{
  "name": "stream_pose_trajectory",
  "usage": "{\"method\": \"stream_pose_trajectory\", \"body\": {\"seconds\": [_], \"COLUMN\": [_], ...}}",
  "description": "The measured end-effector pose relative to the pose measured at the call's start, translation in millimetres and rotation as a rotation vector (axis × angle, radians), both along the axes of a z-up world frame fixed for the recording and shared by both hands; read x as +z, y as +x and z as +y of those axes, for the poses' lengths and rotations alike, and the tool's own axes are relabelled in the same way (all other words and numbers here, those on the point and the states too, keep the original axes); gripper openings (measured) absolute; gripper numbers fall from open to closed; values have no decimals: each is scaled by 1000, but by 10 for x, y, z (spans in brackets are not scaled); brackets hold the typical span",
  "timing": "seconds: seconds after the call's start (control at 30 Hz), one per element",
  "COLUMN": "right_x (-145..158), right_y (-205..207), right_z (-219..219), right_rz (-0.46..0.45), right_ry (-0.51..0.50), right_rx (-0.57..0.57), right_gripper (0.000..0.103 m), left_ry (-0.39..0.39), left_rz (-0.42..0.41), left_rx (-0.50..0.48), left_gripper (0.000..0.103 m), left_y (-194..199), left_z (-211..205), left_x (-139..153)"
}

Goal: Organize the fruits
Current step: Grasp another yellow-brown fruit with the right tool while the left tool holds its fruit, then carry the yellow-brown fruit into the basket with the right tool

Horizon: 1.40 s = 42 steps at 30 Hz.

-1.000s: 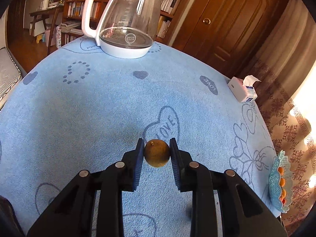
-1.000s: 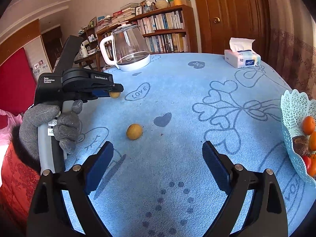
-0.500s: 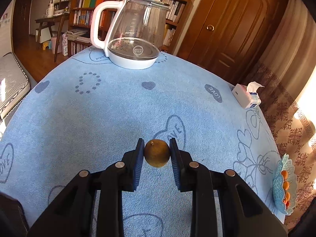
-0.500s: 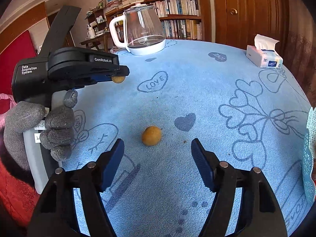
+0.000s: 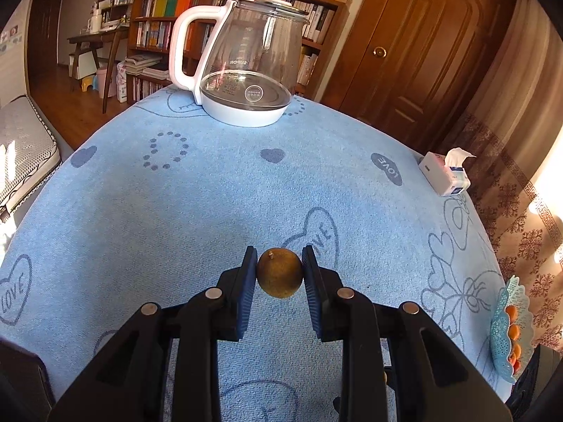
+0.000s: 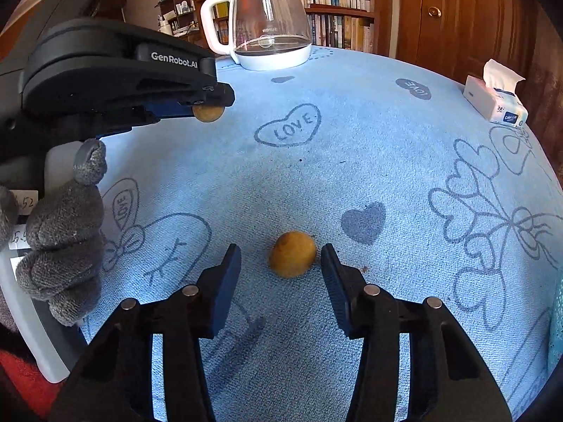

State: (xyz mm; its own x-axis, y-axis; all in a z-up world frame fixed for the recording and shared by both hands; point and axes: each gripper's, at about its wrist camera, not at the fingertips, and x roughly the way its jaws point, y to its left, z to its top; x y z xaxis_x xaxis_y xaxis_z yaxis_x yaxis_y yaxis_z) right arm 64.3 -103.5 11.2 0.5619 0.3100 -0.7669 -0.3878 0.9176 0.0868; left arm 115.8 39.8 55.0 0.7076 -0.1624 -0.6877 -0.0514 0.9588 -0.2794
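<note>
While the left hand-held gripper (image 5: pixel 279 272) marked GenRobot.AI clamps a longan (image 5: pixel 279 273), right hand-held gripper (image 6: pixel 281 263) closing, unclenched, LOVE tablecloth (image 6: pixel 352 161)

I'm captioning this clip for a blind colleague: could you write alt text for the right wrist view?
The right gripper, jaws just closing but not yet touching, straddles a small round yellow-brown fruit lying on the blue heart-patterned tablecloth. At left, a grey-gloved hand holds the left gripper shut on a similar fruit; a glass kettle and a tissue box stand beyond.
</note>
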Motion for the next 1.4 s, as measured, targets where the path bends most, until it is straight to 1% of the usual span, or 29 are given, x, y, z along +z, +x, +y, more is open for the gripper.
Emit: {"method": "stream_pose_trajectory", "body": {"seconds": [0.03,0.1,0.17,0.3,0.5,0.8,1.13,1.4], "right_x": [-13,-15,-13,-25,-5,94,372,670], "right_y": [18,38,51,58,19,-99,-296,-462], "right_z": [-1,-1,3,16,-19,-102,-227,-438], "right_rz": [5,5,3,-2,-9,-34,-98,-176], "right_ry": [-2,-1,-5,-35,-19,22,91,143], "right_rx": [-4,-13,-17,-34,-46,-65,-78,-119], "right_gripper": [44,44,41,27,27,27,27,27], "left_ry": [0,1,2,1,10,77,113,131], "left_rz": [0,-1,-1,-1,-5,-39,-65,-84], "left_rx": [-1,-3,-3,-3,-3,15,8,-16], "left_gripper": [26,26,26,26,27,26,26,27], "left_y": [-1,-5,-6,-7,-16,-67,-123,-186], "left_z": [2,-1,0,-3,-28,-98,-172,-273], "left_x": [0,0,1,-1,3,37,67,94]}}
